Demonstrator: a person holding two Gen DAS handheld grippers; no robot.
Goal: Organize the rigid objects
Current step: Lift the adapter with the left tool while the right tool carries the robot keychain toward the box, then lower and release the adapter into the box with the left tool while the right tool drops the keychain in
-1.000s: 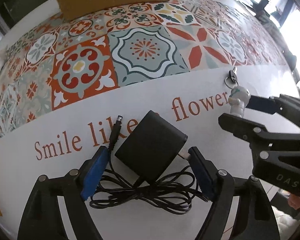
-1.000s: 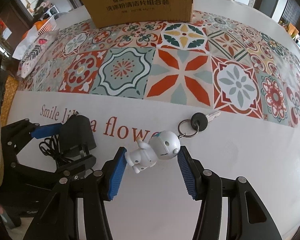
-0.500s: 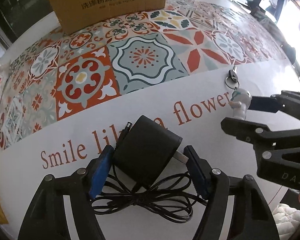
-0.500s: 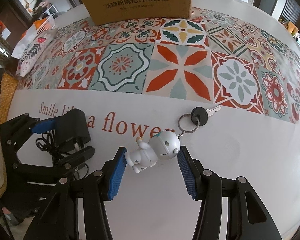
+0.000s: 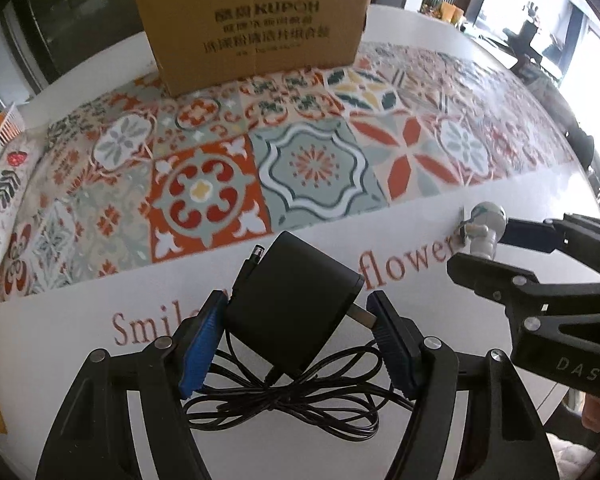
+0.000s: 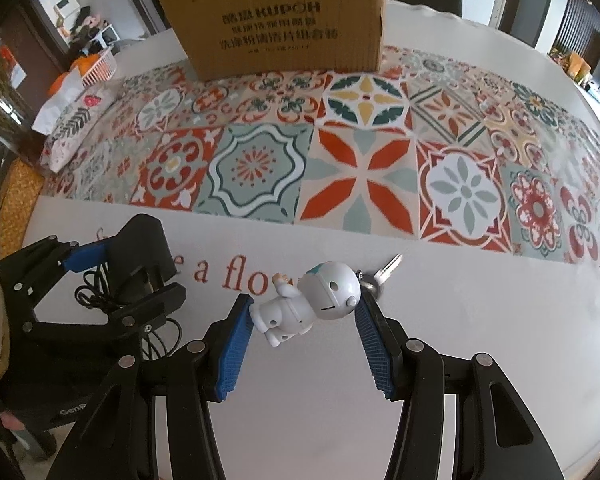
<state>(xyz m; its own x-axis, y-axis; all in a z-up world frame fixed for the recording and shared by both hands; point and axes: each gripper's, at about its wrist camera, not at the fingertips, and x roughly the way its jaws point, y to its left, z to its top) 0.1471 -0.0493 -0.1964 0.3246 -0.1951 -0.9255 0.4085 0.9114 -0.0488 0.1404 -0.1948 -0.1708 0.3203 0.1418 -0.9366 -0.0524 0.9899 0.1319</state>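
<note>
My left gripper (image 5: 296, 320) is shut on a black power adapter (image 5: 292, 304) and holds it lifted off the table, its cable (image 5: 284, 404) hanging in loops below. It also shows in the right wrist view (image 6: 144, 256). My right gripper (image 6: 304, 316) is shut on a white robot figurine keychain (image 6: 312, 300), also raised; its key (image 6: 388, 270) dangles behind it. The figurine shows in the left wrist view (image 5: 484, 228) too. An open cardboard box (image 5: 256, 24) stands at the far side of the table, also in the right wrist view (image 6: 284, 20).
The table carries a patterned tile cloth (image 6: 360, 168) with a white band reading "Smile like a flower". A floral pouch (image 6: 72, 128) lies at the left edge. A white basket (image 6: 100, 66) stands beyond it.
Both grippers have risen and moved forward toward the box, carrying the adapter and the keychain off the table. The key now hangs instead of lying flat.
</note>
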